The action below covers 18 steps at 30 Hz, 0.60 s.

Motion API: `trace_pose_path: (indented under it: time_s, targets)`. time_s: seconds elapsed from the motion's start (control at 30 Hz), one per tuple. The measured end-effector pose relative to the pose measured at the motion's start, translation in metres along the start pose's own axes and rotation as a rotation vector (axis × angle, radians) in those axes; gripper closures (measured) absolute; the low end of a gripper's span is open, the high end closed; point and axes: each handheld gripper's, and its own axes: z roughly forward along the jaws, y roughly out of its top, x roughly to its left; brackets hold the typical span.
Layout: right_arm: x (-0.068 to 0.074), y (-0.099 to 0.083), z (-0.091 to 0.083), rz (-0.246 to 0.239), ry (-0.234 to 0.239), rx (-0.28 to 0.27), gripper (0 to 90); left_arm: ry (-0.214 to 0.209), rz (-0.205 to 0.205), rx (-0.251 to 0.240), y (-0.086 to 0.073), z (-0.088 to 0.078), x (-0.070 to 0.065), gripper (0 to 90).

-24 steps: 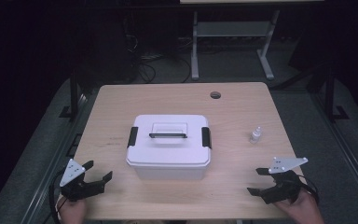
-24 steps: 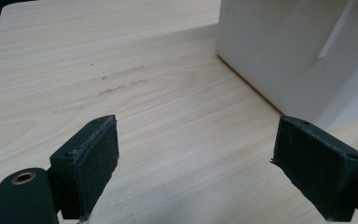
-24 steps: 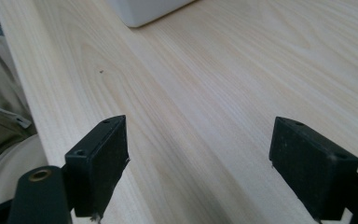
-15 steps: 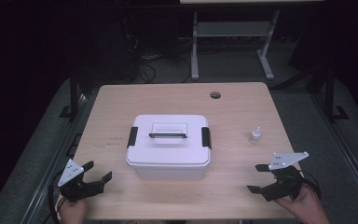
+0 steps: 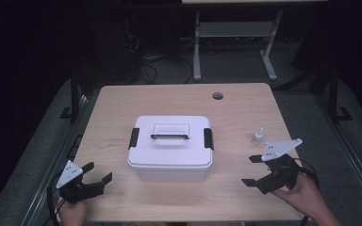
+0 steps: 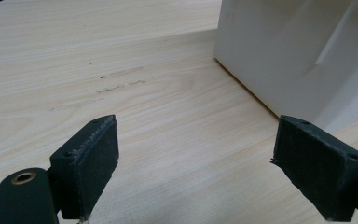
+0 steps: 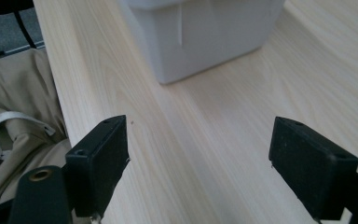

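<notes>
A white lidded storage box (image 5: 170, 148) with black side latches and a black-edged handle stands in the middle of the wooden table (image 5: 122, 108). A small white dropper bottle (image 5: 258, 136) stands upright to its right. My left gripper (image 5: 97, 172) rests open near the front left corner, jaws pointing toward the box; its own view shows the box's lower corner (image 6: 298, 51) ahead to the right. My right gripper (image 5: 251, 170) is open and held in a hand at the front right, below the bottle, jaws pointing left. Its own view shows the box's front corner (image 7: 200, 37) ahead, and nothing lies between the pads.
A round cable hole (image 5: 218, 96) sits near the table's far edge. Beyond the table stands a metal desk frame (image 5: 231, 47) on a dark floor with cables. Beige trousers (image 7: 18, 107) show past the table's near edge in the right gripper view.
My right gripper has lifted a little and shifted slightly up and right in the high view. The left gripper, the box and the bottle have stayed in place.
</notes>
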Motion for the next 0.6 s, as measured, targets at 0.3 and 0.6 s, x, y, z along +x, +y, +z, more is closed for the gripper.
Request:
trace_pose_path:
  time_s: [0.3, 0.6]
  targets:
    - [0.003, 0.036, 0.003, -0.057, 0.024, 0.021, 18.2, -0.004, -0.007, 0.0, 0.0, 0.0, 0.001, 13.1]
    - [0.006, 0.069, 0.005, -0.109, 0.042, 0.033, 19.6, -0.008, -0.012, -0.005, 0.0, 0.0, 0.002, 13.1]
